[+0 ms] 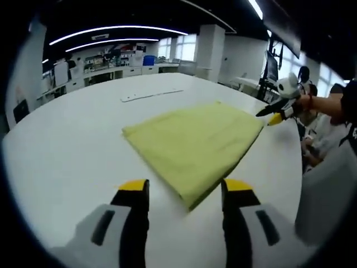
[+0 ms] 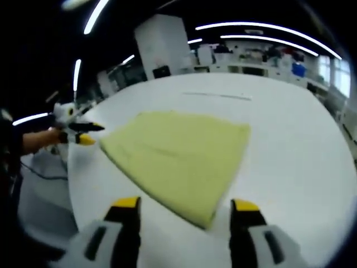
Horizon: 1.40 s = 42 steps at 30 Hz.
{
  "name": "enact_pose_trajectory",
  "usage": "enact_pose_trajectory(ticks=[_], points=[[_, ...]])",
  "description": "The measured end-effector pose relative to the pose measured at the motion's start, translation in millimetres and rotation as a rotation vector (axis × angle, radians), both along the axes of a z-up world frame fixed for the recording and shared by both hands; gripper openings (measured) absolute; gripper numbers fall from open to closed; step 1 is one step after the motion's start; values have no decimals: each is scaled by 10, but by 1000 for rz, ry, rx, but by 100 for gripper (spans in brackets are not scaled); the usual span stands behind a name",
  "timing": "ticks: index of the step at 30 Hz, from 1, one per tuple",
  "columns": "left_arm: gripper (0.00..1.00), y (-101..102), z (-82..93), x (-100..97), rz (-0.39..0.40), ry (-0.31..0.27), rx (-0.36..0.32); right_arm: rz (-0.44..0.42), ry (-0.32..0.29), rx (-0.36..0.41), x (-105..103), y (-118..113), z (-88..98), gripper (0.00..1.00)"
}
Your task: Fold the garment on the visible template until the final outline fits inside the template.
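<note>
Your left tongs (image 1: pixel 184 192) are rising from the bottom of the left gripper view with their yellow-tipped jaws standing wide apart, and they are holding nothing. Between the tips, a corner of the folded yellow-green garment (image 1: pixel 195 142) is pointing toward you. It is lying flat on the white counter (image 1: pixel 67 151), near the counter's middle. At the garment's far right corner your right tongs (image 1: pixel 273 116) are coming in, held by your hand (image 1: pixel 321 103); from here I cannot tell how wide they are standing. Behind the garment, a thin white strip (image 1: pixel 150 95) is lying on the counter.

Moving to the right gripper view, your right tongs (image 2: pixel 186 204) are also standing wide and are gripping nothing. The garment (image 2: pixel 178 156) is lying just ahead of them on the counter (image 2: pixel 295 151), one corner between the tips. At the left edge of the garment your left tongs (image 2: pixel 92 134) are hovering near its corner.
</note>
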<state>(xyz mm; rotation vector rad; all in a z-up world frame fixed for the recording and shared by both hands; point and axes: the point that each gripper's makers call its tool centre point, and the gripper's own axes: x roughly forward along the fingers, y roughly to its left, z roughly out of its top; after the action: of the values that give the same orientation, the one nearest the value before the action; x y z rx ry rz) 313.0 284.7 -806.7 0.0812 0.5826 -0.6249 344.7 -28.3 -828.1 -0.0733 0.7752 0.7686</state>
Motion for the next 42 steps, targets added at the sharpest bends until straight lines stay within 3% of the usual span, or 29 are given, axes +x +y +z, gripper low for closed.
enact_pose_trajectory(ticks=[5,15,24,42], points=[[37,11,-64,-55,8,25,-4,-10,5,-10,-32,-50,-34,54],[21,5,-207,-111,18,61,-9,-44,-30,-51,-17,-180,-56,20],[3,7,-274,-125,20,101,-19,-93,-21,-55,1,-254,-103,0],[0,51,-307,-185,13,124,-8,-60,7,-70,-131,-282,-149,0]])
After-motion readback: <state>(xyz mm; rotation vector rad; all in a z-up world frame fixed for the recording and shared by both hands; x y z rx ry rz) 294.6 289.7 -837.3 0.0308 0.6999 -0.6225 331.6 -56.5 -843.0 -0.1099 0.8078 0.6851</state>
